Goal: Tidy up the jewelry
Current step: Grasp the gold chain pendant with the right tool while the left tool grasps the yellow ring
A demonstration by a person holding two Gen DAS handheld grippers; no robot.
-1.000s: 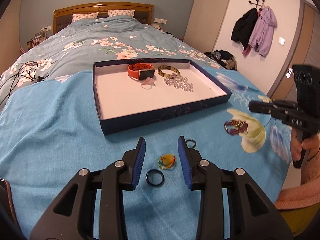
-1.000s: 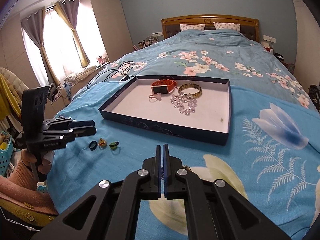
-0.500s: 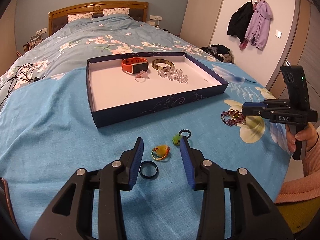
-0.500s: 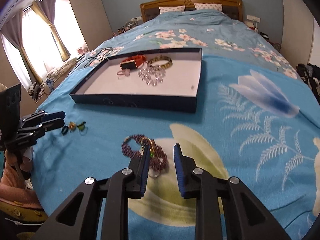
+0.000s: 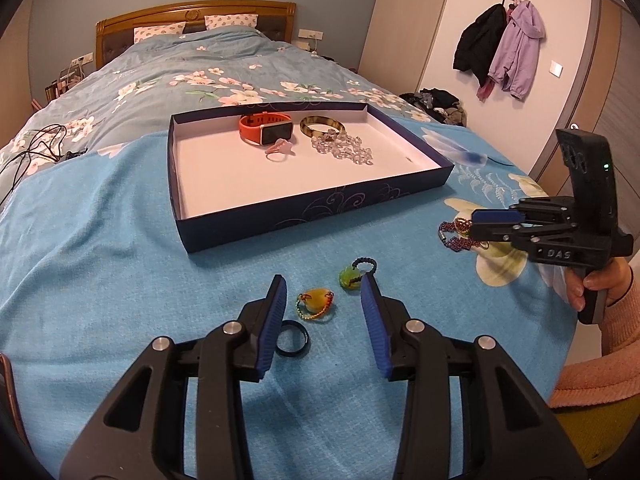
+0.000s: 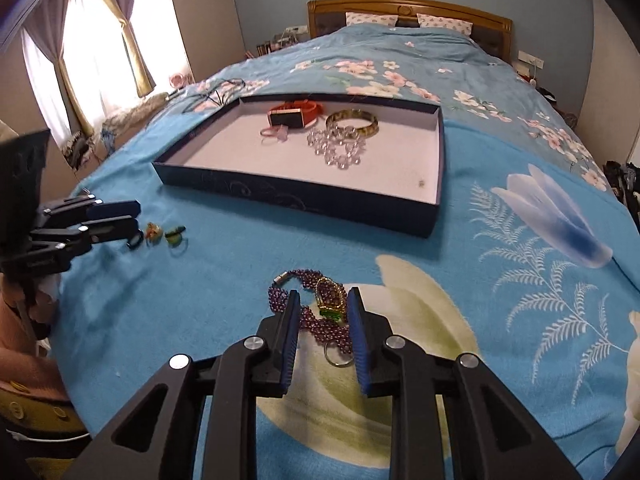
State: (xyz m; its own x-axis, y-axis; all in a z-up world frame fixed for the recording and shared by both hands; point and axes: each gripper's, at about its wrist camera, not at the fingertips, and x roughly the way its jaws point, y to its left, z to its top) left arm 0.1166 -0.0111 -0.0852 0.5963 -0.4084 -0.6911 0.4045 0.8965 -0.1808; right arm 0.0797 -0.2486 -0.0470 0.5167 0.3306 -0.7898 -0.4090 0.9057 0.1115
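Note:
A dark blue tray (image 5: 320, 208) (image 6: 304, 196) on the bed holds an orange watch (image 5: 264, 128), a pink ring (image 5: 280, 148), a tortoiseshell bangle (image 5: 322, 126) and a clear bead bracelet (image 5: 344, 150). My left gripper (image 5: 324, 300) is open above the blanket, around a yellow ring (image 5: 314, 300), with a black ring (image 5: 293, 343) by its left finger and a green ring (image 5: 352, 276) near its right. My right gripper (image 6: 323, 312) is open, its fingers straddling a purple bead bracelet (image 6: 312, 316) with a gold-green pendant (image 6: 330, 300).
Black cables (image 5: 36, 148) lie on the blanket far left. Coats (image 5: 500, 48) hang on the right wall, with a clothes pile (image 5: 436, 104) below. The bed edge runs close to both hands; curtains and window (image 6: 80, 48) are at the left.
My right gripper opened and came down to the purple bracelet, its fingers now on both sides of it. My left gripper stayed open and shifted slightly over the rings.

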